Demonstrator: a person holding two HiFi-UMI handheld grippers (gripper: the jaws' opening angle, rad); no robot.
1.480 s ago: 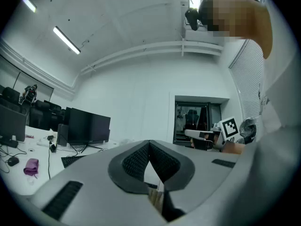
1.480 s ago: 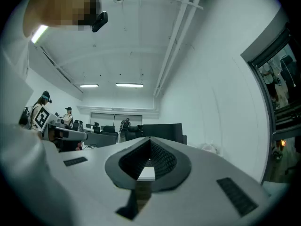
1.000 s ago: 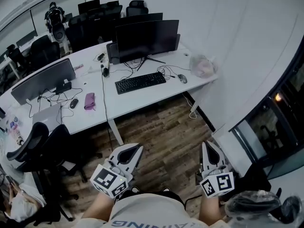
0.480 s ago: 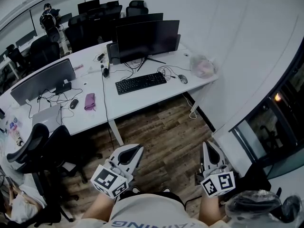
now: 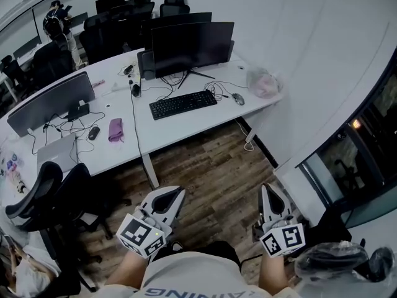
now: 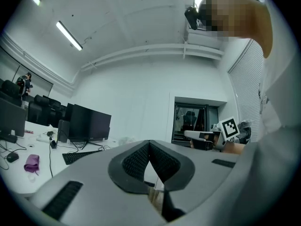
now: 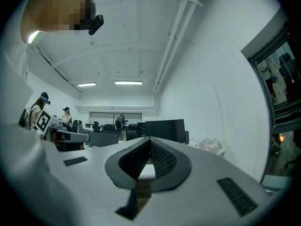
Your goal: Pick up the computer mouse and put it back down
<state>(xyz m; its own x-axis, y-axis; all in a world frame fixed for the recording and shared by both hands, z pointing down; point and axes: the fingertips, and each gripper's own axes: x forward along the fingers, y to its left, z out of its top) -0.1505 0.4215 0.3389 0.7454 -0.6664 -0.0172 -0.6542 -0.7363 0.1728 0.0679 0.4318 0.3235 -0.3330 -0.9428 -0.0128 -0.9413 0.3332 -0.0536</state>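
Note:
A grey computer mouse (image 5: 238, 99) lies on the white desk (image 5: 186, 126), right of a black keyboard (image 5: 182, 103) and in front of a dark monitor (image 5: 192, 45). Both grippers hang low over the wooden floor, well short of the desk. In the head view my left gripper (image 5: 175, 193) is at bottom centre-left and my right gripper (image 5: 268, 191) at bottom right. In the left gripper view the left gripper (image 6: 149, 142) has its jaws meeting at the tips, with nothing between them. The right gripper (image 7: 150, 139) is likewise shut and empty. The mouse is not discernible in either gripper view.
A crumpled plastic bag (image 5: 263, 83) sits at the desk's right end. On the left desk lie a second dark mouse (image 5: 93, 132), a pink cloth (image 5: 115, 130) and cables. A black office chair (image 5: 43, 194) stands at the left. A person stands at the far back.
The whole view has shifted a little, with the desk sitting slightly higher in frame. Both grippers stay shut, empty and low in front of the body. The person at the back has moved left.

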